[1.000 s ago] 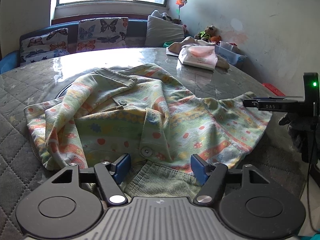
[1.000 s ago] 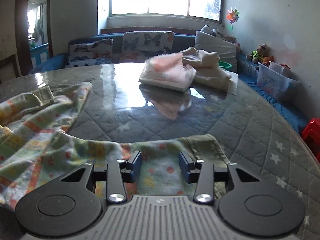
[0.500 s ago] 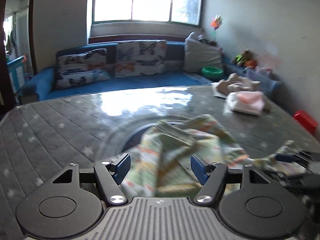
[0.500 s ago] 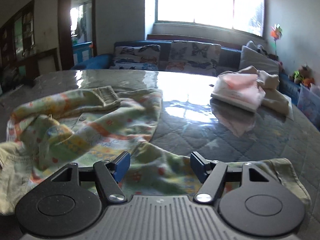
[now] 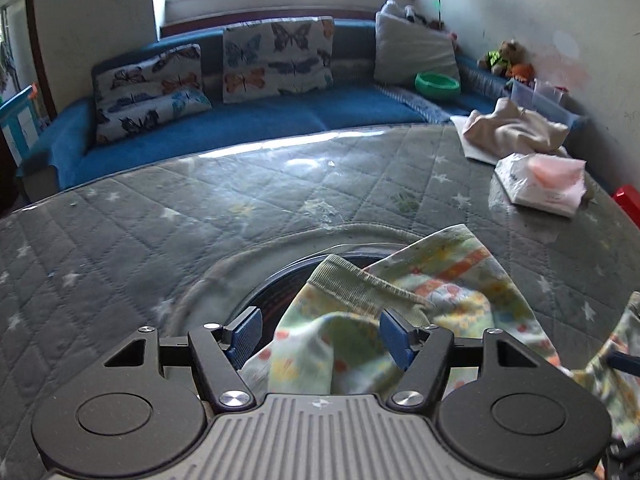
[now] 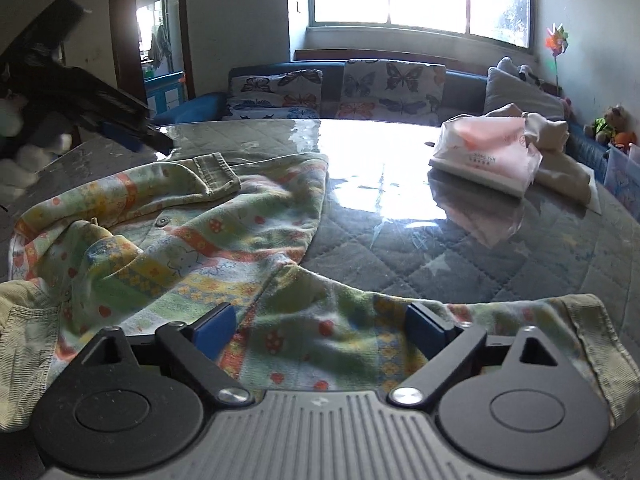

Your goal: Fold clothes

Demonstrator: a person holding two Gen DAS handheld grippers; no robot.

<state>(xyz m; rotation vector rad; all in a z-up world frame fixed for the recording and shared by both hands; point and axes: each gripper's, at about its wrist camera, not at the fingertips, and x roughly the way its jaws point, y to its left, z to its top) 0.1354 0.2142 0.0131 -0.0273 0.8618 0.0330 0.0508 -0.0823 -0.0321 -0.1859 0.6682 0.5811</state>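
Observation:
A child's pastel printed jacket (image 6: 192, 240) with ribbed green cuffs lies crumpled on the round quilted table (image 6: 480, 264). My right gripper (image 6: 320, 330) hovers low over one sleeve, whose cuff (image 6: 588, 320) lies to its right. Its jaws are opening wide and the pads do not press the fabric. My left gripper (image 5: 320, 336) stands open over a bunched part of the jacket (image 5: 440, 280), with the other cuff (image 5: 352, 284) just ahead of its pads. In the right wrist view the left gripper (image 6: 140, 136) is a dark blur at the jacket's far left edge.
A plastic-wrapped pink pack (image 6: 484, 156) and a beige cloth (image 5: 516, 128) sit at the table's far right. Behind the table runs a blue sofa (image 5: 280, 120) with butterfly cushions and a green bowl (image 5: 436, 84). A red stool (image 5: 630, 200) stands off the right edge.
The left gripper swung left across the jacket, so its view now faces the sofa. The right gripper's jaws widened from half closed to wide open over the sleeve.

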